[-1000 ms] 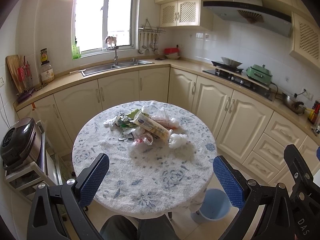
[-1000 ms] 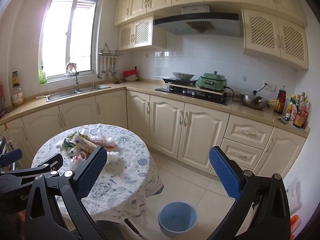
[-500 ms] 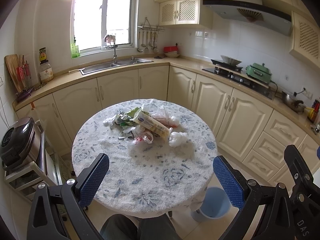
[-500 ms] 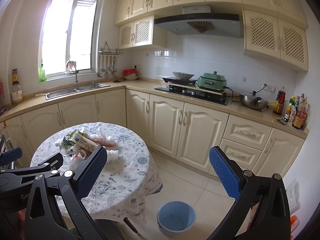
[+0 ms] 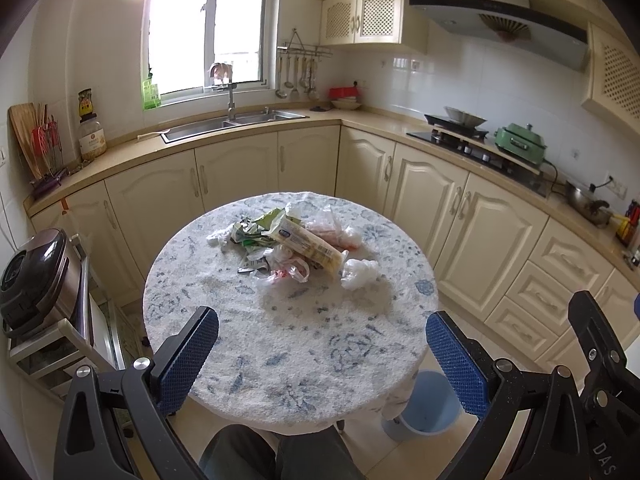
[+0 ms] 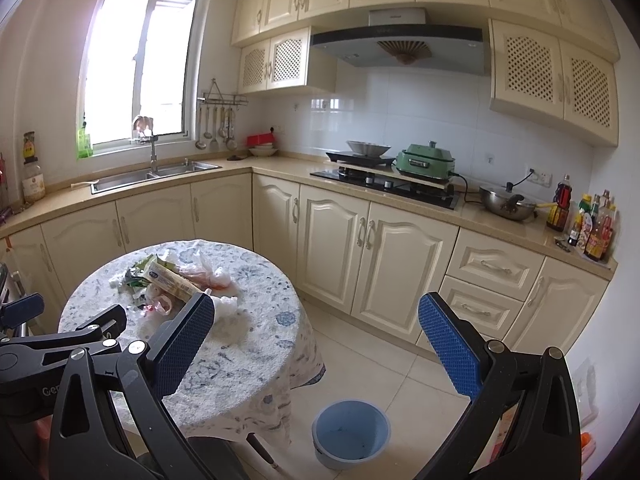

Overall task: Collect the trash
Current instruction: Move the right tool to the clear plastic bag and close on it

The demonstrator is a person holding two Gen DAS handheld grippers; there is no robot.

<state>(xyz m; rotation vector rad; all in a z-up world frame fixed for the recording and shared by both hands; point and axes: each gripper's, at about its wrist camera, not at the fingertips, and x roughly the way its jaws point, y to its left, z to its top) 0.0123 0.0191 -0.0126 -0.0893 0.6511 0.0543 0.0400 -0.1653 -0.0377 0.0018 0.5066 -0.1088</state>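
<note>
While both grippers hang in the lower part of their frames, nothing is held: left gripper (image 5: 322,354) jaws spread wide and empty over the near edge of the round worktop (image 5: 288,344), right gripper (image 6: 316,344) jaws also wide, empty, above the floor beside the worktop. Trash pile (image 5: 294,246) sits centre frame in the left view, on the far half of the cloth-covered worktop; mid-left in the right view (image 6: 172,280). Pile includes a long yellow wrapper (image 5: 310,246), green torn packaging (image 5: 268,220), clear plastic bags, and a crumpled white tissue (image 5: 360,274) just right of the wrapper. Blue bin (image 6: 351,434) stands on the floor, bottom centre of the right view, near the worktop's edge; partly hidden under the cloth, lower right of the left view (image 5: 430,408).
</note>
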